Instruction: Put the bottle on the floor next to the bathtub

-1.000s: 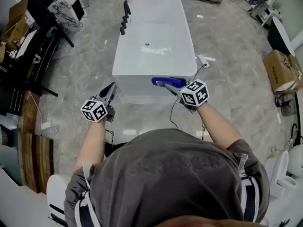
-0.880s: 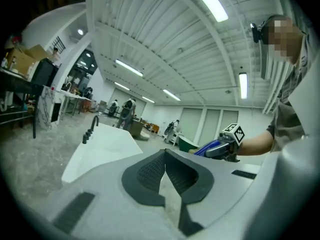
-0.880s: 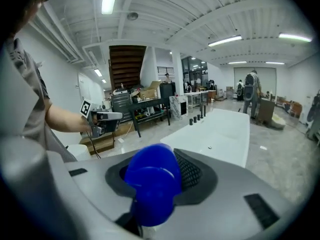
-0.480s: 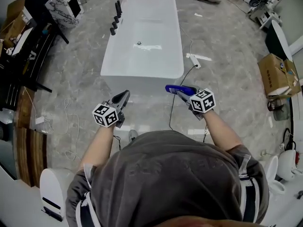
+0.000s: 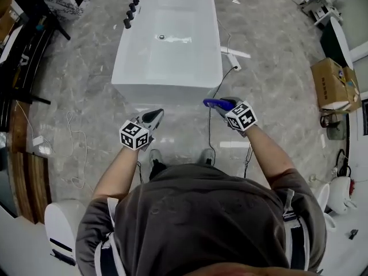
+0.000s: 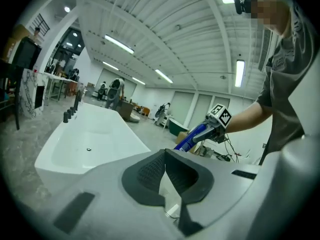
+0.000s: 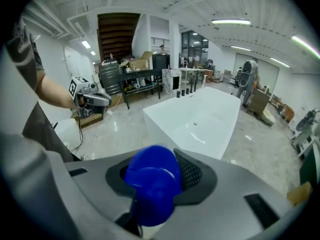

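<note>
Gripping a blue bottle (image 7: 152, 184) in my right claw (image 5: 223, 104), I hold it in the air above the grey marble floor (image 5: 270, 79), just off the near right corner of the white bathtub (image 5: 167, 88). The jaws are clamped on either side of the bottle. Seen from my head, its free end points across towards my left side. It touches neither the floor nor the tub.

My left claw (image 5: 155, 116) is clenched with its pads meeting at the tips and nothing between them. It hangs over the floor in front of the tub's near end, apart from the right one.

A row of dark taps (image 5: 131, 7) stands along the tub's far left edge. A black cable (image 5: 210, 128) trails over the floor below the bottle, and a cardboard box (image 5: 336, 85) sits well off to the right.
</note>
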The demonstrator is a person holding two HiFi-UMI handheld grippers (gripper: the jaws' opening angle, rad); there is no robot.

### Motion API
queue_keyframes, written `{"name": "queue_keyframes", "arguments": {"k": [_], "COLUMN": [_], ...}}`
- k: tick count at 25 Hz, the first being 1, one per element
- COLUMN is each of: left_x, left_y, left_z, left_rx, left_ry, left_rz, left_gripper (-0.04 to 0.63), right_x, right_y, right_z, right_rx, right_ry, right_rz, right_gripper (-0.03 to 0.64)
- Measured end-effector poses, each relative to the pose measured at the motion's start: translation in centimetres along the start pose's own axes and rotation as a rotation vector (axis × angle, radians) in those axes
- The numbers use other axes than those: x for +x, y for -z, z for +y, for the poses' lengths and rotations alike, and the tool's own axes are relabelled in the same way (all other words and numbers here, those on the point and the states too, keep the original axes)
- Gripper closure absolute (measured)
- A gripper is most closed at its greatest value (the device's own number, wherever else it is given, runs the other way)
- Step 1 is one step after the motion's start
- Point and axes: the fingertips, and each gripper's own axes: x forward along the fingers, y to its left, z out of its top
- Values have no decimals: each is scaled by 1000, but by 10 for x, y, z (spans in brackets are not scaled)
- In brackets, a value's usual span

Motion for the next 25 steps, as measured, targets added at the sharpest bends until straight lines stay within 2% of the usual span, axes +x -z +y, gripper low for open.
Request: {"name": "queue_keyframes", "arguments": {"k": [7,12,18,20,25], "left_x": [100,154,194,207,226], "left_y": [104,199,328,360,426], "left_z": [0,20,61,78,113], "left_rx": [-92,-181,-253,-267,-363], "left_ry": [-33,-25,-39,-49,-95], "left_rz": [79,128,235,248,222], "left_gripper": [589,589,589,589,589], "right_x": [103,195,312,352,438], "right_y": [110,188,286,315,384], "right_z": [-51,-77,-82,-84,-83], "right_rx": [-132,-222,-224,-233,-290], "right_ry": [-71,-98,-138,-144,-163], "right_rz": [180,279,363,383,433], "right_gripper": [485,485,485,485,485]}}
